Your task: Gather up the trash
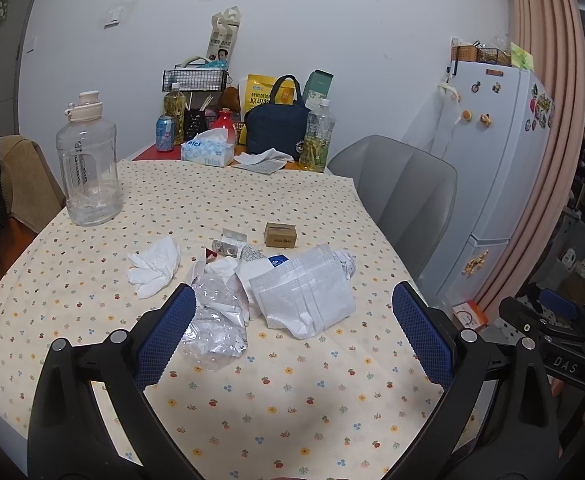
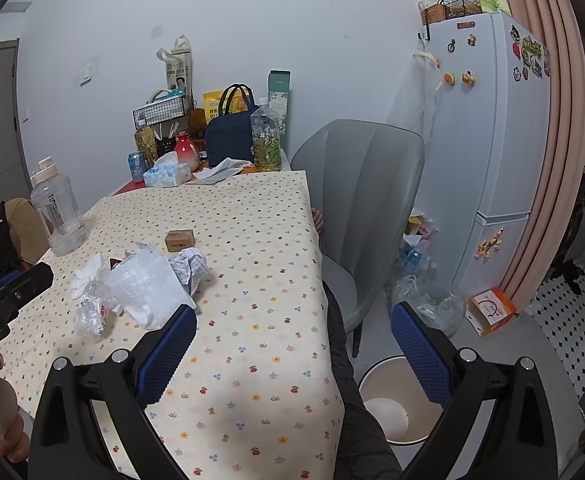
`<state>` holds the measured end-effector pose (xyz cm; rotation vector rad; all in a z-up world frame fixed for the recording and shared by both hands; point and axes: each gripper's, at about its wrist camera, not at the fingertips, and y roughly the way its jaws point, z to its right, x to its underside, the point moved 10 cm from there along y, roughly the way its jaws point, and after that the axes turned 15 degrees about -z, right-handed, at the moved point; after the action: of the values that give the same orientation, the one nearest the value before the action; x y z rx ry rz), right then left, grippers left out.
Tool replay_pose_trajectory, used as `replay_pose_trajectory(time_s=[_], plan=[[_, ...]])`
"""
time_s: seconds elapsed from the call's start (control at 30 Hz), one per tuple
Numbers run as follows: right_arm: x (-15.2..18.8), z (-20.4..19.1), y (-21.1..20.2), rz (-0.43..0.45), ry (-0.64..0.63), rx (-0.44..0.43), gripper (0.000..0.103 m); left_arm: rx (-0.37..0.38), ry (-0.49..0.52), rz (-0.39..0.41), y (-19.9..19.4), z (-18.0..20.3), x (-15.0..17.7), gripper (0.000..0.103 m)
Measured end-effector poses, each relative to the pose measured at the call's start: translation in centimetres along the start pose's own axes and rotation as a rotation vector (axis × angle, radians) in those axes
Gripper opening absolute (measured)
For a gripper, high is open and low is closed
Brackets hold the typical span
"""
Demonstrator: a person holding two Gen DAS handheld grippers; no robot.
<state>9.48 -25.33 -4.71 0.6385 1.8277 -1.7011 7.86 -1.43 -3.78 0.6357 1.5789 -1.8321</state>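
A heap of crumpled white paper and clear plastic wrappers [image 1: 276, 292] is noted mid-table on the flower-dotted cream tablecloth [image 1: 292, 400]. It lies directly ahead of the left gripper [image 1: 292, 336], which is nearer. The right gripper [image 2: 292, 344] is offset toward the white waste bin [image 2: 396, 404]. Both are spread and empty.

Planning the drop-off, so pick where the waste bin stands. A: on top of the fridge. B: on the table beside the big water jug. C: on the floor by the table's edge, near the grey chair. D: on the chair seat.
C: in the right wrist view the round waste bin stands on the floor below the table edge, in front of the grey chair.
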Motion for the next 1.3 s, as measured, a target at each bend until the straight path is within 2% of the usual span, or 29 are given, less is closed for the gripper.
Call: replay_pose_trajectory(time_s=[0.17,0.63,0.9,1.07,1.3], plan=[[0.0,0.3,0.0,0.005,0.013,-0.011,0.095,-0.003,0.012,0.025,-0.8,0.2,-0.2,0.098],[-0.1,0.3,0.4,0.010,0.026,-0.034,0.095,0.020,0.007,0.026,-0.9,0.1,-0.2,0.098],[0.0,-1.0,0.8,-0.003,-0.001,-0.109,0.095,0.027,-0.011,0.044,-1.3,-0.8,-0.3,0.098],[-0.1,-2.5,1.4,-0.019,-0.054,-0.133,0.095,0.037,-0.043,0.041,-1.1,-2.2,-0.1,0.098],[-0.5,-5.1,2.6,-0.047,-0.094,-0.209,0.095,0.052,-0.082,0.026,-0.2,-4.3,0.5,0.097]])
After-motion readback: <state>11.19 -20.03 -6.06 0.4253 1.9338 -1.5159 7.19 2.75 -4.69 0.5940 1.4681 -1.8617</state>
